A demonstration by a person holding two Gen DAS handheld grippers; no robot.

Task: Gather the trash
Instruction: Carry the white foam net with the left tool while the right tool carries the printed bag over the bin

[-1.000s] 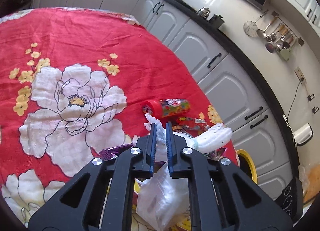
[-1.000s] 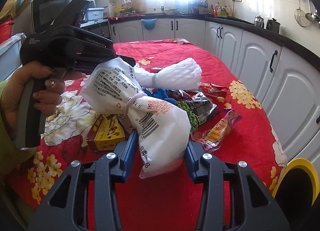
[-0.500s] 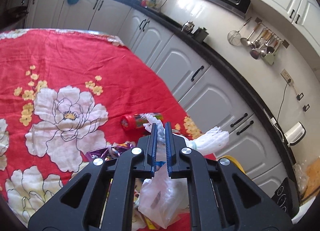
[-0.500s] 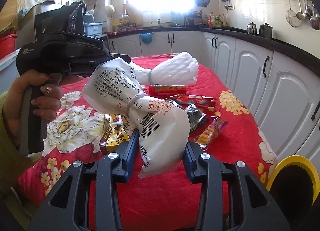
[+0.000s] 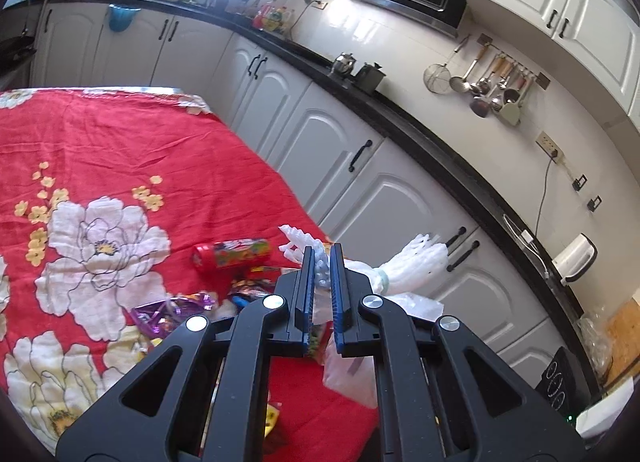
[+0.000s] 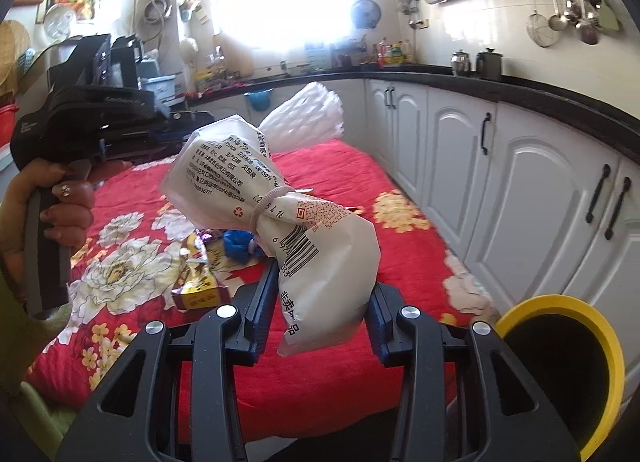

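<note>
Trash in hand: white printed plastic bag cinched with a pale rubber band (image 6: pixel 280 206), which I hold up over the table's red flowered cloth (image 6: pixel 400 182), its fat lower end between my right gripper's (image 6: pixel 318 316) jaws.
Right gripper: clenched on that bag, jaws partly apart around its bulk.
Left gripper: (image 5: pixel 321 294) clamped nearly shut on a white ribbed foam net sleeve (image 5: pixel 416 258), also clear of the cloth.
Bin: yellow-rimmed dark bin (image 6: pixel 560 350) beside the table's edge, low on my right, near the right gripper.
Risk, slip: I judge the bag slick and soft; if its contents shift, it could slide out and drop short of the bin.
Risk, tangle: bag and foam sleeve hang close together, whether touching I cannot tell; pulling my hands apart could drag one from its grip.
Risk, miss: the rim is narrow next to a floppy bag; letting go off-centre would drape it over the edge.
Left on table: red printed snack tube (image 5: pixel 230 256), purple foil wrapper (image 5: pixel 168 308), small yellow-red carton (image 6: pixel 198 286).
</note>
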